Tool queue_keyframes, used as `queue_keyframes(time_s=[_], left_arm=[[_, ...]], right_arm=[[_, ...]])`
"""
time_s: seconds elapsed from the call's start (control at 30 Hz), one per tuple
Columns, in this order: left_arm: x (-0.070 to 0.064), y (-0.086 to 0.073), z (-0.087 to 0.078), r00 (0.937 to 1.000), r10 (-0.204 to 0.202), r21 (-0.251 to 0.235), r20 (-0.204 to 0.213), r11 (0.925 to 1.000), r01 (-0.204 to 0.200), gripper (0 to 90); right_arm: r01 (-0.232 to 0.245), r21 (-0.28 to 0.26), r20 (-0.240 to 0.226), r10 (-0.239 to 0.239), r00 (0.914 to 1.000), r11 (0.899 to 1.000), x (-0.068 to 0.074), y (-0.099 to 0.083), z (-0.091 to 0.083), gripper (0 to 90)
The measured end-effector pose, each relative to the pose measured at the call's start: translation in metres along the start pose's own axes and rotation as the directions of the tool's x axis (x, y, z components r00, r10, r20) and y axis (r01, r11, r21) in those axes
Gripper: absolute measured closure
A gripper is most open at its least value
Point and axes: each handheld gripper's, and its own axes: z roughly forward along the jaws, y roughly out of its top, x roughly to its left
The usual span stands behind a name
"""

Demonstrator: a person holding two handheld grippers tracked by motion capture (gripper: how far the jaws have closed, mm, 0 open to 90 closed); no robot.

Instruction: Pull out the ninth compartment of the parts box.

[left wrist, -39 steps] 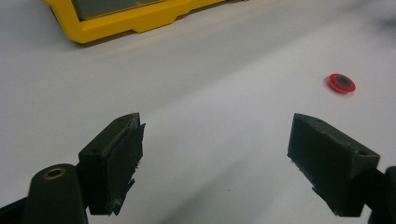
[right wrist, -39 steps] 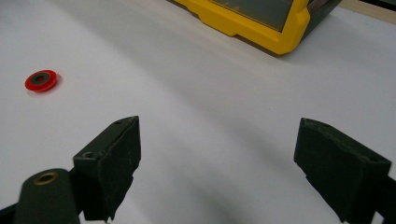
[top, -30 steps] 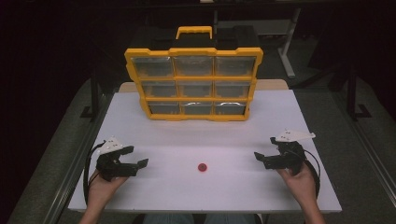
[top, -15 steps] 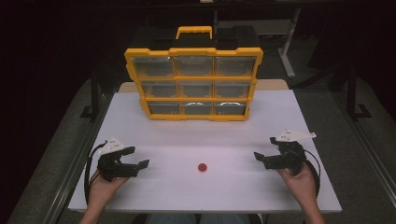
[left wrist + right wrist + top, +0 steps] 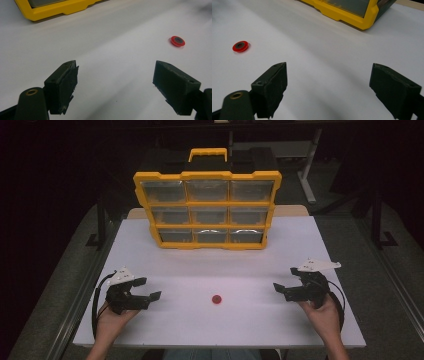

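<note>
I hold my left gripper (image 5: 150, 296) low over the near left part of the white table top (image 5: 200, 270), and its jaws stand wide apart with nothing between them. In the left gripper view its two black pads (image 5: 63, 85) frame bare white surface. My right gripper (image 5: 280, 289) sits over the near right part of the table, and it too is spread wide and holds nothing; the right gripper view shows bare table between its pads (image 5: 272, 85).

The small round red disc with a dark centre (image 5: 216, 299) lies flat on the table between my two grippers, roughly midway and well apart from each. From the left gripper it sits ahead and to the right (image 5: 178, 41); from the right gripper it sits ahead and to the left (image 5: 240, 46).

The yellow plastic organiser case with clear drawer fronts and a yellow handle (image 5: 207, 207) stands upright at the far side of the table, three rows of three compartments facing me. Its lower yellow edge shows at the top of both gripper views (image 5: 57, 10) (image 5: 352, 17). I cannot tell what the compartments hold.

Set against the pictures from a second and half a second ago, I find no change: both grippers hang in the same places with the same spread, the disc lies on the same spot, and the case has not shifted.
</note>
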Motion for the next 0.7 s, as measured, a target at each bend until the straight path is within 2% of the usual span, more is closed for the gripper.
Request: queue_keyframes(time_s=[0.4,0.47,0.6,0.7], left_arm=[[-0.007,0.010,0.007,0.9977,0.024,-0.003,0.063,0.9997,-0.024,21.7],[-0.009,0.016,0.012,0.9950,0.025,-0.005,0.096,0.9997,-0.025,21.7],[-0.013,0.023,0.020,0.9919,0.035,0.004,0.122,0.9993,-0.036,22.6],[-0.016,0.029,0.026,0.9857,0.038,0.014,0.164,0.9991,-0.041,25.3]], right_arm=[[0.016,0.009,-0.001,-0.016,0.9999,1.000,0.005,0.001,-0.003,13.9],[0.019,0.003,-0.001,-0.019,0.9998,1.000,0.004,0.001,-0.004,13.9],[0.009,-0.001,0.000,-0.009,1.0000,1.000,0.003,0.002,-0.006,13.9],[0.011,-0.003,-0.004,-0.011,0.9999,1.000,0.003,0.002,-0.006,13.9]])
